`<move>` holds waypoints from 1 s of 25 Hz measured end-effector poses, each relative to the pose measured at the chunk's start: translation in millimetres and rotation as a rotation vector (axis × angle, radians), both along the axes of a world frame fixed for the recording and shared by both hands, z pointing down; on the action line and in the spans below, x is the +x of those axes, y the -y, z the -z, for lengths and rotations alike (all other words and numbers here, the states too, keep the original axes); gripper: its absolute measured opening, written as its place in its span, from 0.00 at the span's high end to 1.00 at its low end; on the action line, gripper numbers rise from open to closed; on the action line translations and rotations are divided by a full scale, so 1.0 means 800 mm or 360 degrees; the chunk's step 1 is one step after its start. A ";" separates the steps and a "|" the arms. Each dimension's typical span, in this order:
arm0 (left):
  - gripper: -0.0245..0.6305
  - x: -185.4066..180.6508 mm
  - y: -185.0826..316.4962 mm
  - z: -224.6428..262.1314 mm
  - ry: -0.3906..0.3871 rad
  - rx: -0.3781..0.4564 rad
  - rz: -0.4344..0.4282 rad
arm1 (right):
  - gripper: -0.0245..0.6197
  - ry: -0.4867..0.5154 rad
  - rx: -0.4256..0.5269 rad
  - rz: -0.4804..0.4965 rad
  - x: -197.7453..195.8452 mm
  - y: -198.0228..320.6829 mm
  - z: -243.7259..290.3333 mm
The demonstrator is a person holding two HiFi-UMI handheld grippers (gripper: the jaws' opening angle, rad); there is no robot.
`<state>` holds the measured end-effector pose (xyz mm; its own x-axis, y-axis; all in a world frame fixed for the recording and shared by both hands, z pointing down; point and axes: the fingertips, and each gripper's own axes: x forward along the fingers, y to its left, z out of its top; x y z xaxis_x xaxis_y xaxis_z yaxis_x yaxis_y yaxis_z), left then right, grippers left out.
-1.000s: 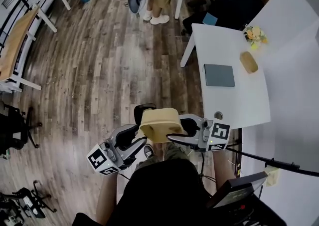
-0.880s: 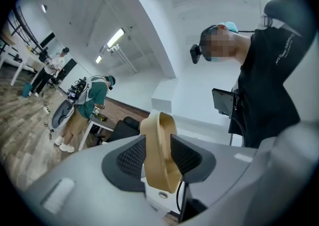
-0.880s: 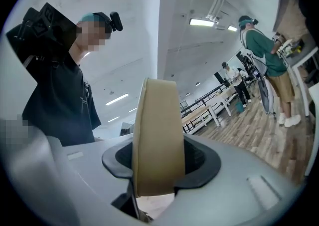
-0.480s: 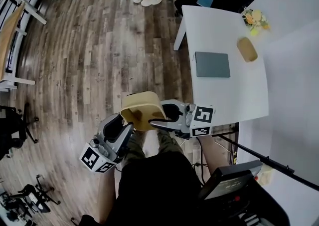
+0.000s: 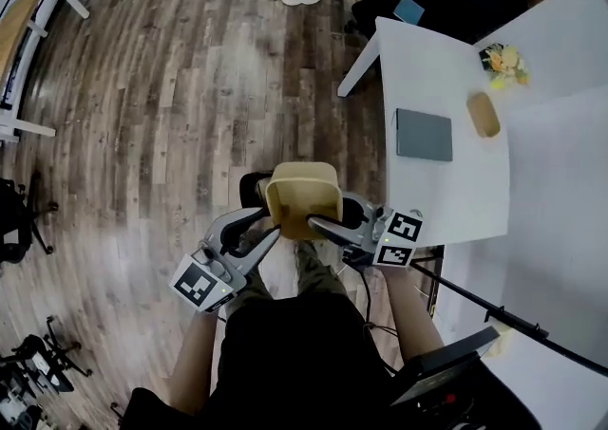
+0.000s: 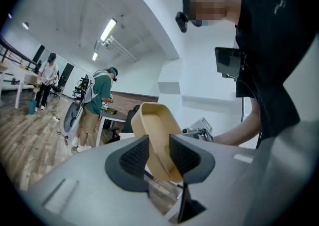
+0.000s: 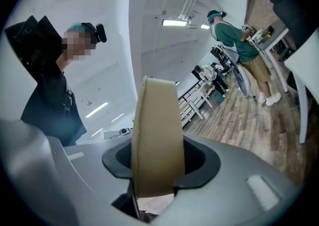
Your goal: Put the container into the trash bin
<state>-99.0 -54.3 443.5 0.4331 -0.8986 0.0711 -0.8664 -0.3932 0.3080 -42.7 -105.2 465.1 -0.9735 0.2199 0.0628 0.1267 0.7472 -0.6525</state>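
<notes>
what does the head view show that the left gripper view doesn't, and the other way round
Head view only: the white table with a grey book on it, and the wood floor seen from above. Left gripper view only: the ceiling lights and the ribbed pads of the left tongs up close. Both: the tan container, with the left tongs closing on its wall.

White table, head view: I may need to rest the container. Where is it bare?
Bare: the near end of the white rectangular table, between the flat grey pad and the near edge; its far left corner. Crowded: the far right, with a tan oval object and a yellow flower bunch.
</notes>
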 end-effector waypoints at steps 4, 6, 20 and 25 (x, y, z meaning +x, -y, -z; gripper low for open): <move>0.79 -0.040 -0.022 -0.030 -0.0004 -0.0105 0.0031 | 0.68 -0.0084 -0.0030 -0.0084 -0.037 0.005 -0.038; 0.80 -0.055 -0.030 -0.045 -0.0050 -0.0126 0.0061 | 0.76 -0.0125 -0.0023 -0.0131 -0.052 0.006 -0.062; 0.81 -0.064 -0.074 -0.135 -0.0209 -0.0359 0.0083 | 0.76 -0.0344 -0.0212 -0.0205 -0.114 -0.011 -0.221; 0.81 -0.052 -0.075 -0.158 -0.0237 -0.0410 0.0051 | 0.75 -0.0506 -0.0326 -0.0317 -0.119 -0.006 -0.312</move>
<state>-140.9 5.8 570.0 0.4278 -0.8724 0.2366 -0.8149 -0.2589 0.5186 -138.0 -100.3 714.8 -0.9375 0.0684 0.3413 -0.2386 0.5877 -0.7731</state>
